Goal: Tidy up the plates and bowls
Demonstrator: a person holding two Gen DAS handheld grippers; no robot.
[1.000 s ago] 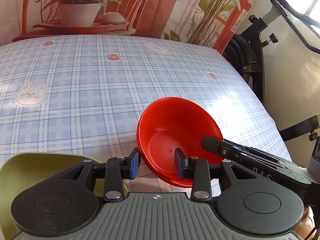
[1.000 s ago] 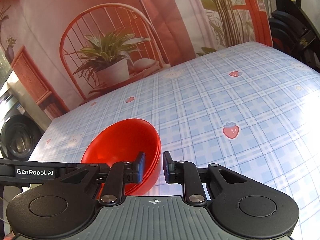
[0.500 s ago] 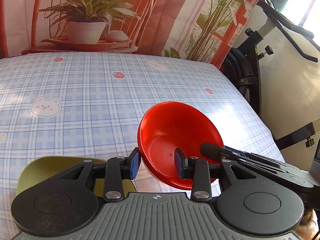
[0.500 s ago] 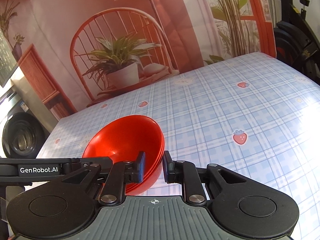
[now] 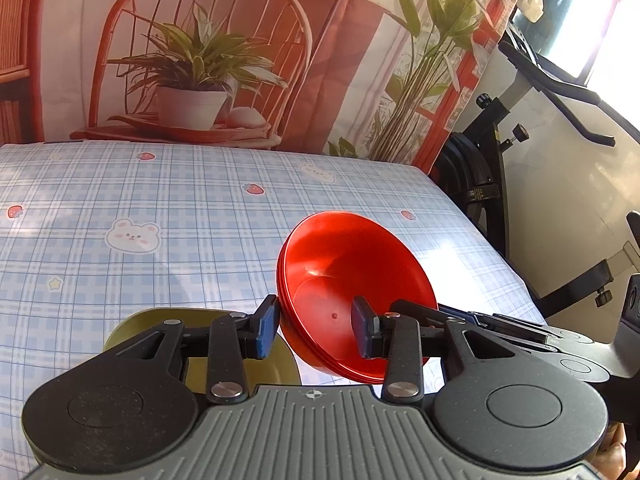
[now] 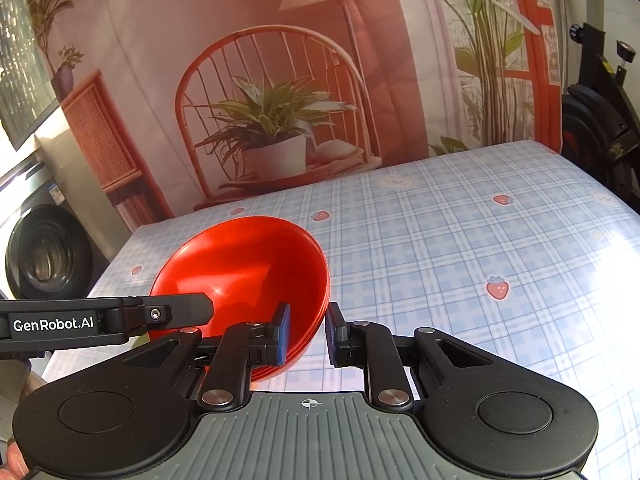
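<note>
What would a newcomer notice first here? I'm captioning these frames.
The red bowls, a nested stack tilted above the checked cloth, gripped at opposite rims by the left tool and the right tool. Next, an olive dish on the cloth beneath the left tool.

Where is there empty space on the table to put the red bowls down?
Most of the checked tablecloth is bare, from the red bowls back to the plant backdrop. It is crowded only near the front, by the green plate.
</note>
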